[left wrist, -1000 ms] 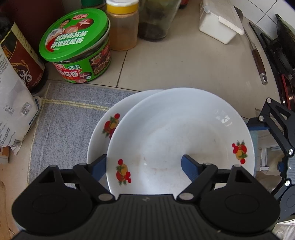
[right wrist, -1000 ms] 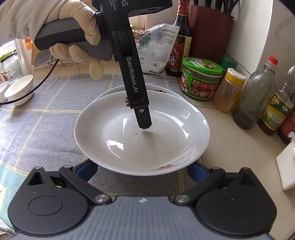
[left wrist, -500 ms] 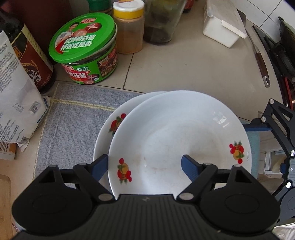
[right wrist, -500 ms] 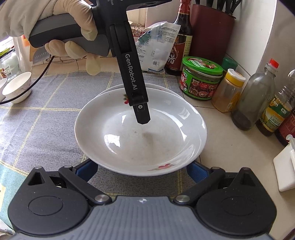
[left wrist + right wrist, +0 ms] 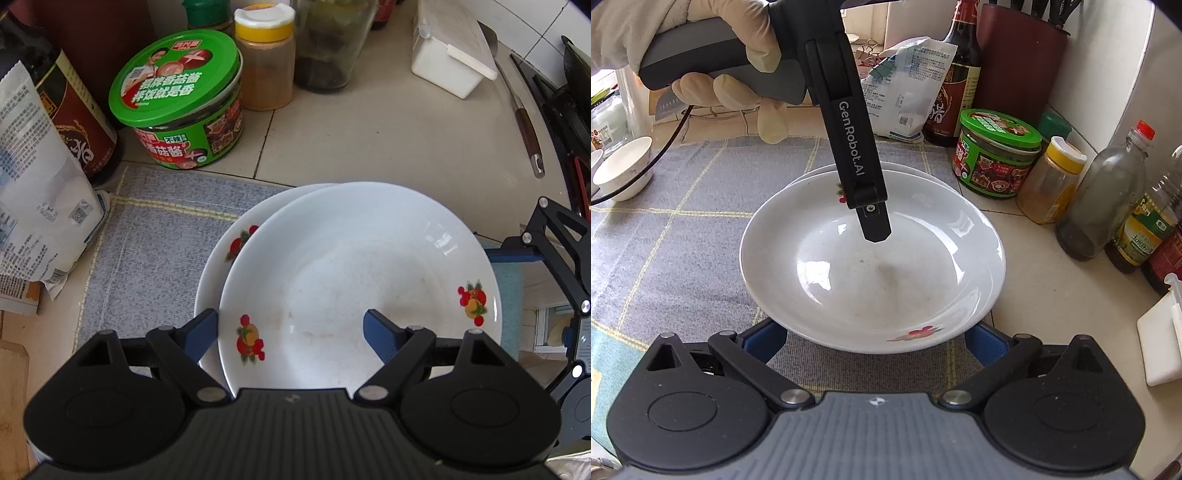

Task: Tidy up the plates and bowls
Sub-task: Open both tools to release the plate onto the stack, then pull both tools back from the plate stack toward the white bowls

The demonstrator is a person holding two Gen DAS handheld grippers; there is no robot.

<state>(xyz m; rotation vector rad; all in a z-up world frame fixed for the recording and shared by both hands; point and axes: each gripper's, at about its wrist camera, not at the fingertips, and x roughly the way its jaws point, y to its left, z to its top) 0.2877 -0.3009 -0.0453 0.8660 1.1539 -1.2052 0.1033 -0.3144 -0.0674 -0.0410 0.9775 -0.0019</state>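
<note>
Two plates, perhaps one bowl

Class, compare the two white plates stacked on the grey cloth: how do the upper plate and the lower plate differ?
The upper plate shows its whole face; the lower plate shows only a crescent of rim.
The upper plate sits off-centre, nearer the tiled counter; the lower plate reaches further over the grey cloth.
One finger of the left tongs is over the upper plate's bowl; the other is beside the rims.
Both are white with red fruit motifs.
</note>
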